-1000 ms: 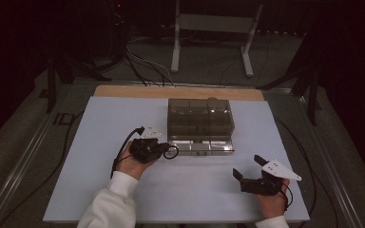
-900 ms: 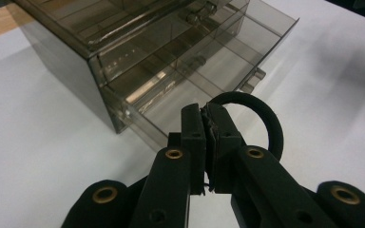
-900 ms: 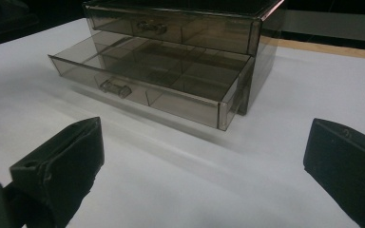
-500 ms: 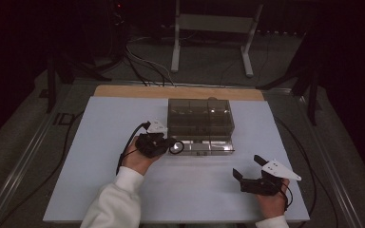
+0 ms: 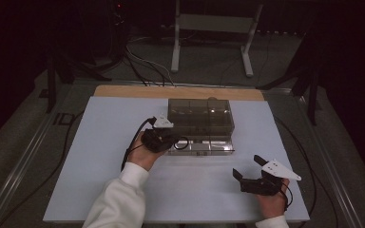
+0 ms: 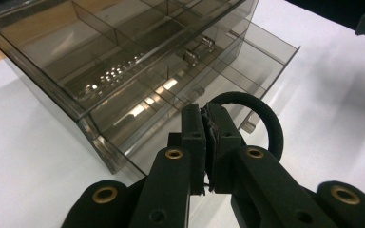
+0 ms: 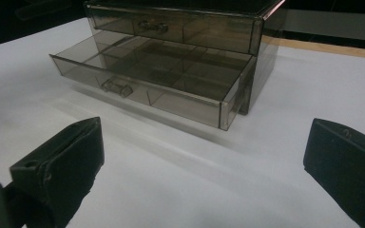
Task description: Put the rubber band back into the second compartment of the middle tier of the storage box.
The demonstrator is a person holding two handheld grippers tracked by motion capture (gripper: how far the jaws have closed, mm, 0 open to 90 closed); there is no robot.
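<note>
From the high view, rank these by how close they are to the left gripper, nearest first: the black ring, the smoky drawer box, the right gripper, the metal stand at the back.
1. black ring: pinched in the left gripper, over the open drawer.
2. smoky drawer box: just beyond it, mid-table.
3. right gripper: near the table's front right.
4. metal stand: on the floor behind the table.

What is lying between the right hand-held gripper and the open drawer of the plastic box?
Nothing: in the right gripper view, bare white table top separates the right hand-held gripper from the open drawer. The high view agrees.
</note>
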